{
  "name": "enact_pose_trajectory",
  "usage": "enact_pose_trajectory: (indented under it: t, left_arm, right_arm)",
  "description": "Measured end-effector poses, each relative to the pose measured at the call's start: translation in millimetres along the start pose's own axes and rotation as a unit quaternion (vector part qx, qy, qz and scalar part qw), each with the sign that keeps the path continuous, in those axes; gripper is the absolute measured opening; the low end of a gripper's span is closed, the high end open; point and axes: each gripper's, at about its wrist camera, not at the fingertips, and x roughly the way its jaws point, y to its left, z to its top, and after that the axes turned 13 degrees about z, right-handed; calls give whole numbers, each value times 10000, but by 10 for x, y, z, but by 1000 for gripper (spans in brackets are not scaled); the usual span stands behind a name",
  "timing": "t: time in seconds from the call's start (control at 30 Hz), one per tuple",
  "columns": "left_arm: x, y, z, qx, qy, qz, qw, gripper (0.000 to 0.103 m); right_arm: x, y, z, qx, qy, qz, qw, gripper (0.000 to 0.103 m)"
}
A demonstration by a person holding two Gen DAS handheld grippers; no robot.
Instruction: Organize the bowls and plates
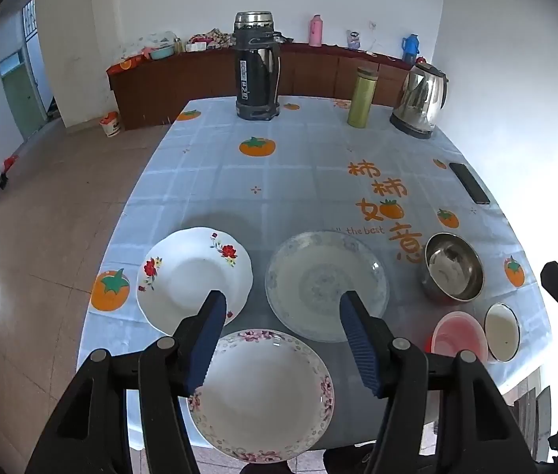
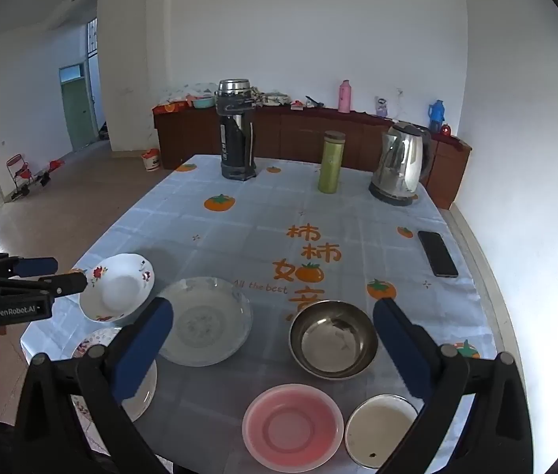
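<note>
Blue-padded jaws of the left gripper are spread apart with nothing clamped, above the pink-flowered white plate at lower centre. The red-flowered white plate and clear glass plate are seen beyond. The right gripper is held wide apart, empty, over the steel bowl, pink plastic bowl and white enamel bowl.

Daylight floods from the right, bleaching that wall; fisheye bends the edges, corners go black, focus stays sharp.
</note>
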Motion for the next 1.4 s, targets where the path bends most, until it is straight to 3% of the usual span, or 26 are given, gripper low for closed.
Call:
enact_pose_trajectory:
  t: [0.17,0.2,0.63,1.4]
  left_arm:
    - [0,-21,-4,215,-144,146,9996,62]
    - [-50,5,-4,-25,11,163,9999,62]
    - [23,49,-43,-185,216,269,9992,62]
    - [137,68,-25,-261,294,321,9987,62]
  right_arm:
    - [-20,-10,19,57,27,47,10000,103]
    - [-20,-11,20,59,40,48,10000,103]
    - [157,-27,-64,64,251,156,9995,103]
    - [239,-125,-43,122,414,134,9990,103]
